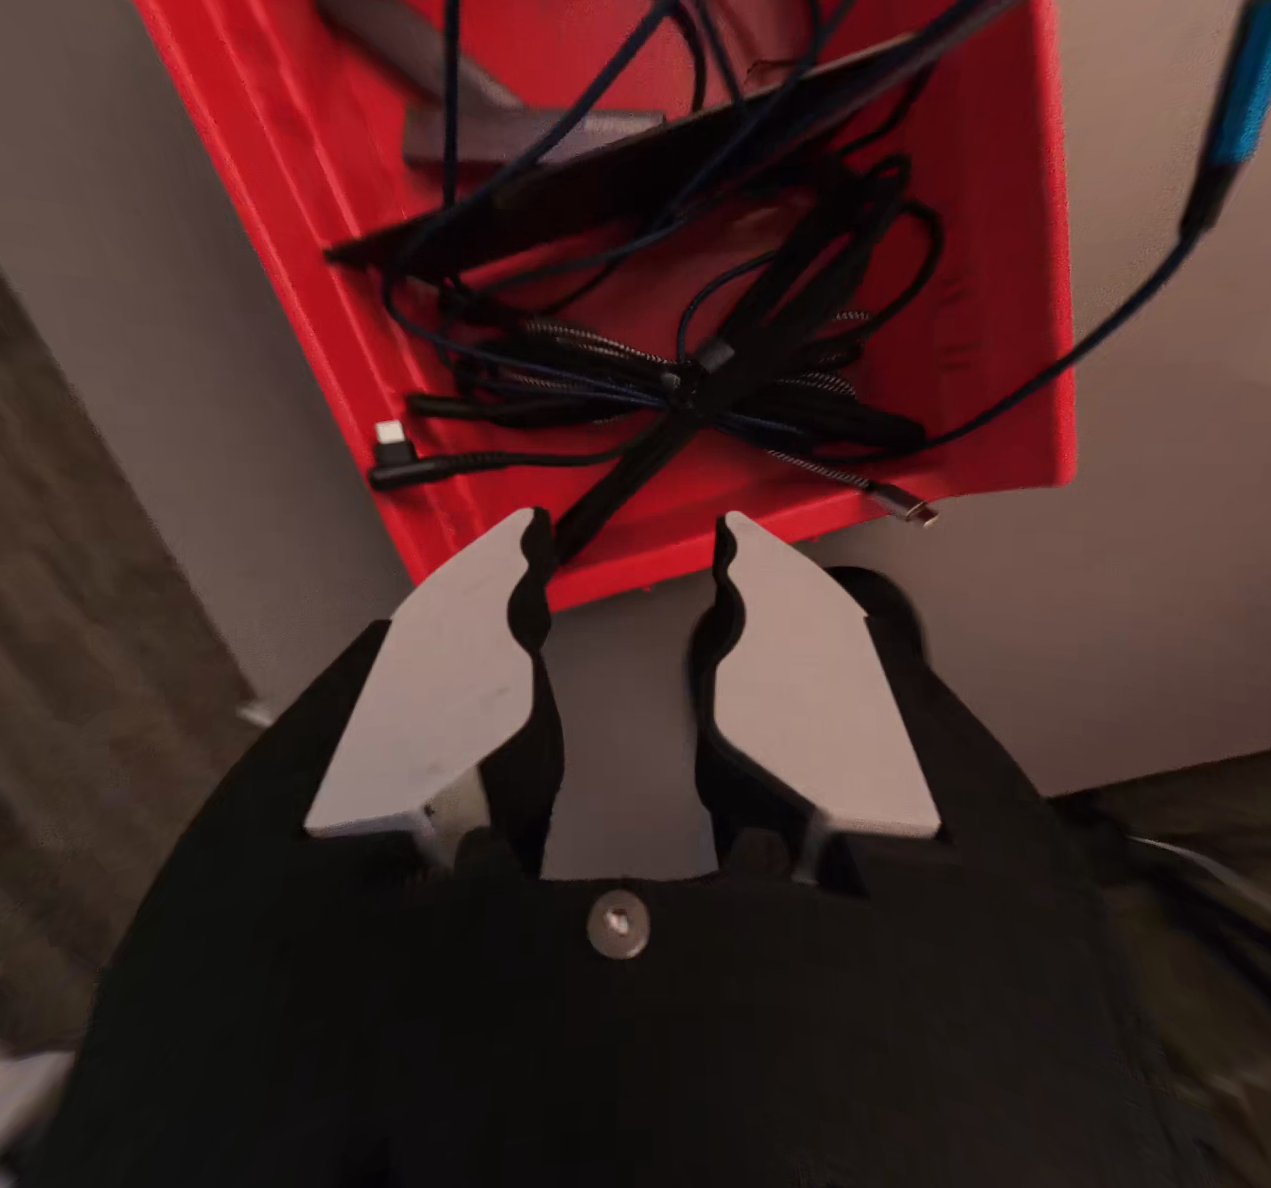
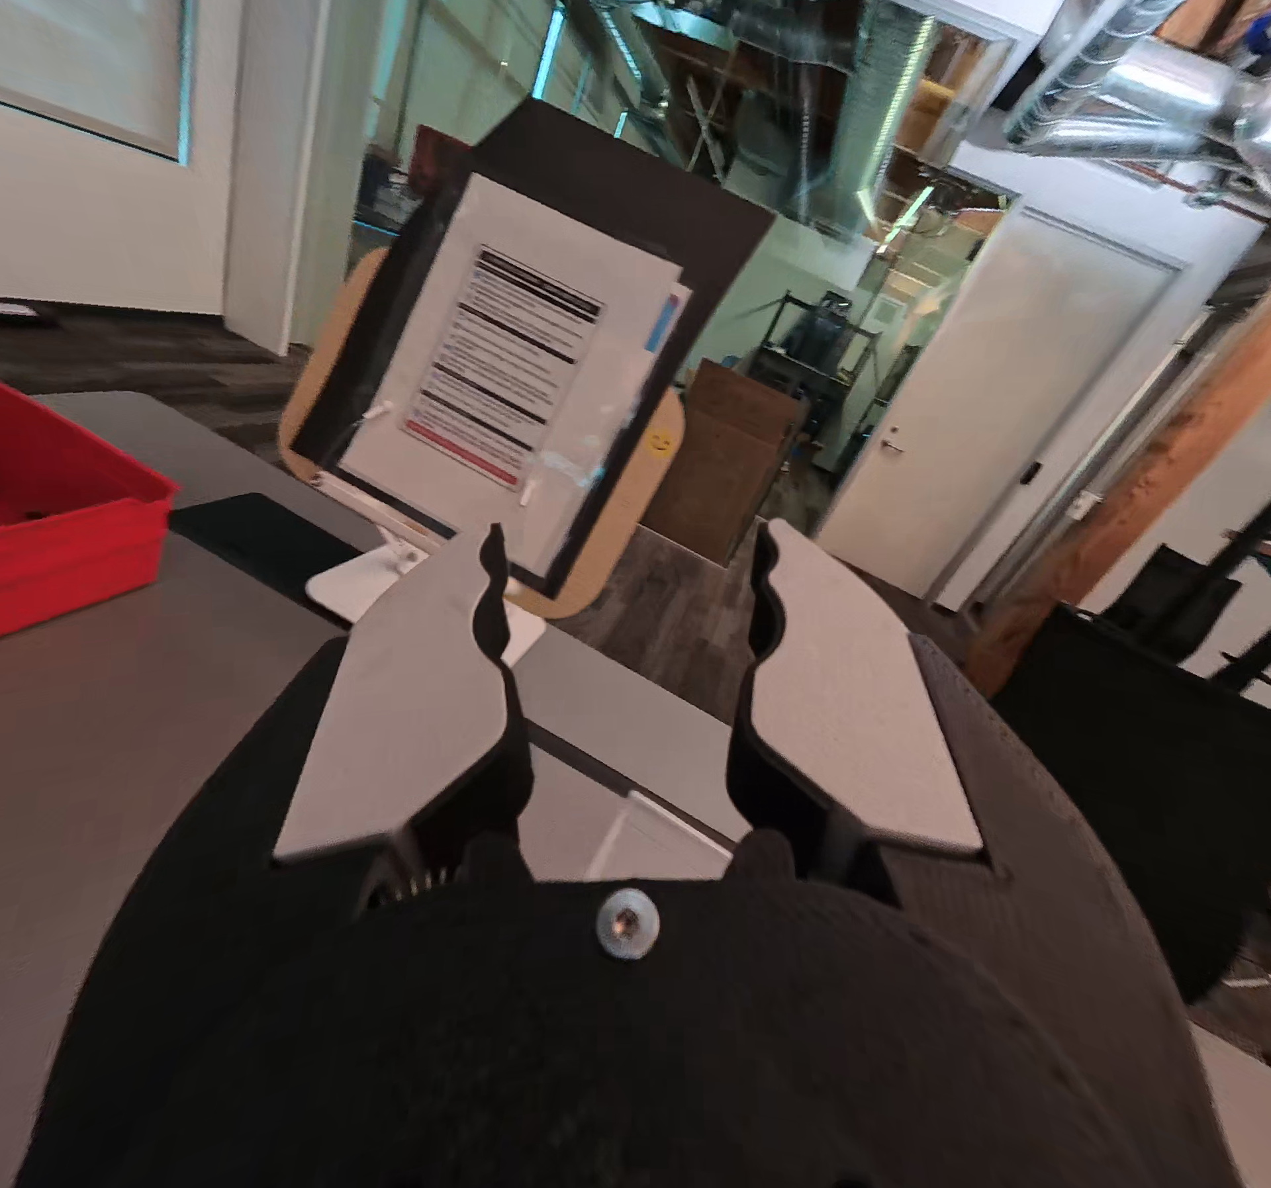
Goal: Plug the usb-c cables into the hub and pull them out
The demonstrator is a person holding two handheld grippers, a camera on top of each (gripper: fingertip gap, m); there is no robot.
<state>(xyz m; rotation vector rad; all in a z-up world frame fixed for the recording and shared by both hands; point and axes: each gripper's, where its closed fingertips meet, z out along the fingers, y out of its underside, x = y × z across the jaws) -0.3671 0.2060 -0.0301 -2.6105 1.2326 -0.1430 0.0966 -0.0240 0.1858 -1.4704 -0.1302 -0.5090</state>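
Left gripper [image 1: 629,539]: angled down over the red plastic bin [image 1: 997,330], jaws apart, holding nothing.
Right gripper [image 2: 626,557]: level above the grey tabletop [image 2: 137,708], jaws spread, holding nothing.
Room: office, glass partitions, silver ducting [image 2: 1135,82].
Cables: black USB-C cable bundle [image 1: 688,385] inside the bin, long axis crosswise; silver-tipped plug [image 1: 908,510] overhangs the near rim.
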